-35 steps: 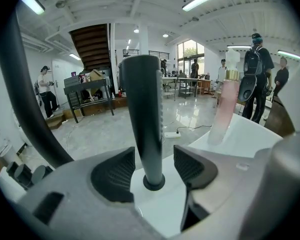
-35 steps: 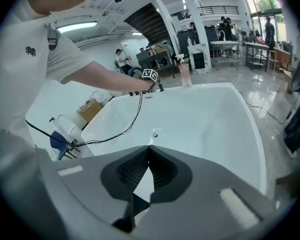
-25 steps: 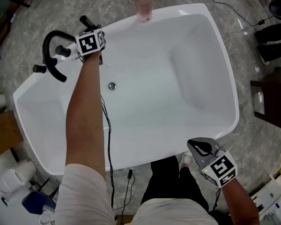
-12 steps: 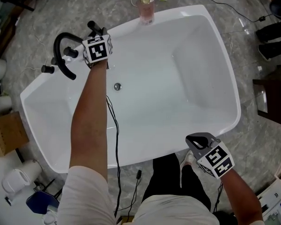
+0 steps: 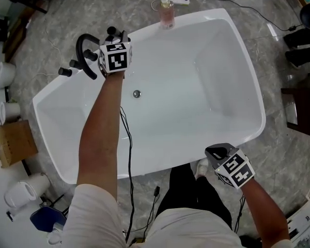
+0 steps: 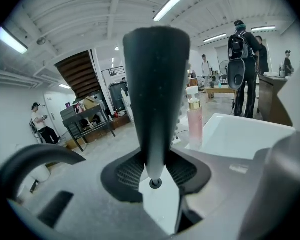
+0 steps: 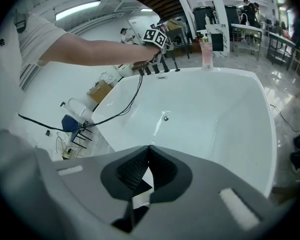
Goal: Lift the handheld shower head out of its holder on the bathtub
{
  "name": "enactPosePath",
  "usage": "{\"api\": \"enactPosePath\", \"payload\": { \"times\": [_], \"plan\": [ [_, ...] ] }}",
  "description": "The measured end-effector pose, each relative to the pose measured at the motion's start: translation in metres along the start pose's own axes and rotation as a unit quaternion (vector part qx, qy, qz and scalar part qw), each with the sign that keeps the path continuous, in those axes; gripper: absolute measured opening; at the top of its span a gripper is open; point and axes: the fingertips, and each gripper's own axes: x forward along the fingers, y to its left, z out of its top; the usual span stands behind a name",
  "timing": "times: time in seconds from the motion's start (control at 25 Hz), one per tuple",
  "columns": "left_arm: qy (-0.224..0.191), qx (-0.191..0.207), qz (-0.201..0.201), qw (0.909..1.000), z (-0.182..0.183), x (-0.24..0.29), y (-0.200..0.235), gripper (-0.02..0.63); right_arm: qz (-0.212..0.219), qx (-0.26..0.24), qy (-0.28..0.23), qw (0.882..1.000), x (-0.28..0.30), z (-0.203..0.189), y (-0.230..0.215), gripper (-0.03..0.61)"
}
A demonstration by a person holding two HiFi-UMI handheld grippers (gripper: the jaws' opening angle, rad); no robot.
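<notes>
Left gripper (image 5: 115, 44): closed part-way, clamped on the black tapered handheld shower head (image 6: 155, 99). Pinched low on the slim end, wide end up, to keep it upright and stop any swing. Held above the far-left rim, close over the black taps. Judged already raised out of its holder, with the bare lower tip visible between the pads and nothing round it. Holder itself not made out. Right gripper (image 7: 149, 151): pads together on nothing, parked off the near rim by the person's legs, presumably to stay clear of a one-handed lift. White freestanding bathtub (image 5: 245, 56): set aslant on the grey marbled floor. Black arched faucet spout (image 5: 78, 53): on the rim just left of the left gripper, a knock risk when carrying the head away. Pink pump bottle (image 5: 167, 13): at the far rim, well apart from the grip. Round metal drain (image 5: 137, 93): in the tub floor beside the left forearm.
</notes>
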Motion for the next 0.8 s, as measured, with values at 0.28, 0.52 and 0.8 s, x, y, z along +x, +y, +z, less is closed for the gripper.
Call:
{"api": "enactPosePath", "payload": {
  "times": [0.28,0.52,0.8],
  "plan": [
    [-0.017,0.011,-0.009,0.9998,0.029,-0.051,-0.003,0.137,0.004,-0.018,-0.01,1.0,-0.012,-0.006,0.023,0.014],
    [-0.033,0.013,-0.006,0.9994,0.061,-0.097,0.002,0.138,0.002,-0.024,-0.018,1.0,-0.029,-0.013,0.037,0.014],
    [-0.034,0.023,-0.01,0.9991,0.083,-0.162,-0.004,0.138,0.004,-0.034,-0.008,0.999,-0.047,-0.029,0.05,0.014]
  ]
}}
